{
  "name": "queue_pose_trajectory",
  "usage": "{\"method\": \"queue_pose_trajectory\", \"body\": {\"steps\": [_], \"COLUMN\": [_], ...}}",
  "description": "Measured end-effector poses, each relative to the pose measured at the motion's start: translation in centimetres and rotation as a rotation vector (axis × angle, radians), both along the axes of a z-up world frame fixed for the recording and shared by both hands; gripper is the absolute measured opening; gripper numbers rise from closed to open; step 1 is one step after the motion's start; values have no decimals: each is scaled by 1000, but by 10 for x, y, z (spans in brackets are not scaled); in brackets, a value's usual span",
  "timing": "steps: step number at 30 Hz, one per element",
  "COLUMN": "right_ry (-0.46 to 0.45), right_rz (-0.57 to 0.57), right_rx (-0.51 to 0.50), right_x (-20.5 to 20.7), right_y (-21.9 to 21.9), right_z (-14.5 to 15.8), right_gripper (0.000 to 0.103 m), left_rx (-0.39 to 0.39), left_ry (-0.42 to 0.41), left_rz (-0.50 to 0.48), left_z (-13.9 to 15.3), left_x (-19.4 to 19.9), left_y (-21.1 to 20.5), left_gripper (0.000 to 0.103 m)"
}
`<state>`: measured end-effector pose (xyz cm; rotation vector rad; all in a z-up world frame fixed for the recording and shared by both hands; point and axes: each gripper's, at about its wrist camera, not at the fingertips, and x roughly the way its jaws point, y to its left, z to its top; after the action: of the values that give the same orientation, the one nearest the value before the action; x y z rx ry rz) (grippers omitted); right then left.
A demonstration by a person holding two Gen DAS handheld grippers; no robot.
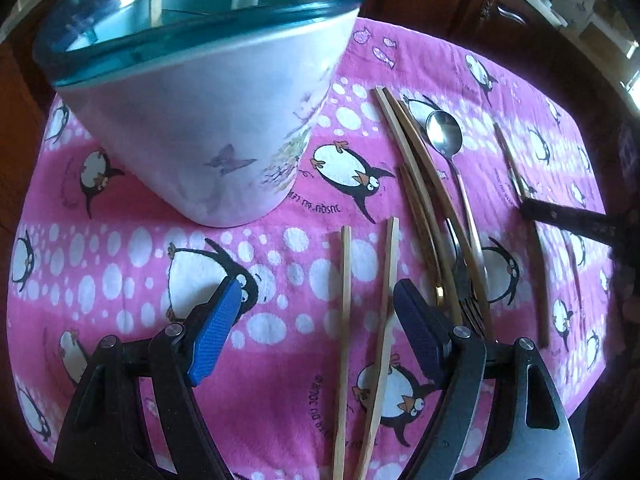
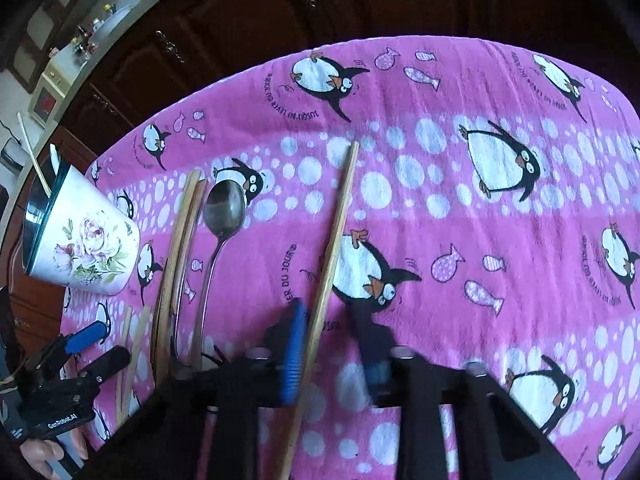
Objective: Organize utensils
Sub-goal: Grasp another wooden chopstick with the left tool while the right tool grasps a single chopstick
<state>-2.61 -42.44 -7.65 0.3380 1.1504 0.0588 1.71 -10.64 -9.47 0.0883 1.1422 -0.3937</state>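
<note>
A white flowered holder with a teal rim point(image 1: 192, 120) stands on the pink penguin cloth point(image 1: 120, 220), with a chopstick and a white handle inside; it also shows in the right wrist view point(image 2: 84, 248). My left gripper point(image 1: 320, 320) is open, its fingers either side of two pale chopsticks point(image 1: 366, 320). A metal spoon point(image 1: 444, 128), brown chopsticks point(image 1: 420, 184) and a fork point(image 1: 468, 300) lie to the right. My right gripper point(image 2: 332, 320) is open around a single wooden chopstick point(image 2: 336, 232) lying on the cloth.
Dark wooden cabinets point(image 2: 280, 20) stand beyond the table's far edge. Another brown chopstick point(image 1: 540, 272) lies at the right, with my right gripper's finger point(image 1: 568, 220) over it. The left gripper point(image 2: 80, 356) shows at the right view's lower left.
</note>
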Motion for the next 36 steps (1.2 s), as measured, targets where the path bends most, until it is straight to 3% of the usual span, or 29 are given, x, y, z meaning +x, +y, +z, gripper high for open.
{"method": "queue_pose_trajectory", "body": {"steps": [9, 11, 13, 15, 19, 23, 27, 29, 34, 36], "right_ry": [81, 69, 41, 19, 1, 1, 11, 20, 53, 48], "right_rz": [101, 94, 86, 84, 74, 79, 81, 85, 100, 105], "right_rx": [48, 44, 30, 27, 21, 11, -11, -29, -60, -78], "right_x": [-67, -69, -63, -54, -39, -27, -17, -10, 2, 6], "right_y": [9, 8, 6, 5, 8, 14, 16, 18, 24, 28], "right_z": [-2, 1, 9, 16, 19, 19, 18, 16, 6, 3], "right_gripper": [7, 10, 22, 27, 28, 28, 28, 28, 28, 26], "left_rx": [0, 5, 8, 12, 44, 8, 38, 57, 58, 66], "left_ry": [4, 9, 14, 30, 26, -3, -21, -11, -7, -20], "left_rz": [12, 14, 9, -14, -28, -11, -21, -25, -22, -39], "left_z": [-3, -4, -4, -6, -5, 5, 6, 1, -3, -4], "left_x": [3, 4, 5, 6, 5, 4, 5, 9, 18, 18], "left_y": [4, 2, 1, -1, -7, -4, -6, -8, -8, -11], "left_gripper": [79, 80, 81, 86, 86, 74, 70, 62, 55, 47]}}
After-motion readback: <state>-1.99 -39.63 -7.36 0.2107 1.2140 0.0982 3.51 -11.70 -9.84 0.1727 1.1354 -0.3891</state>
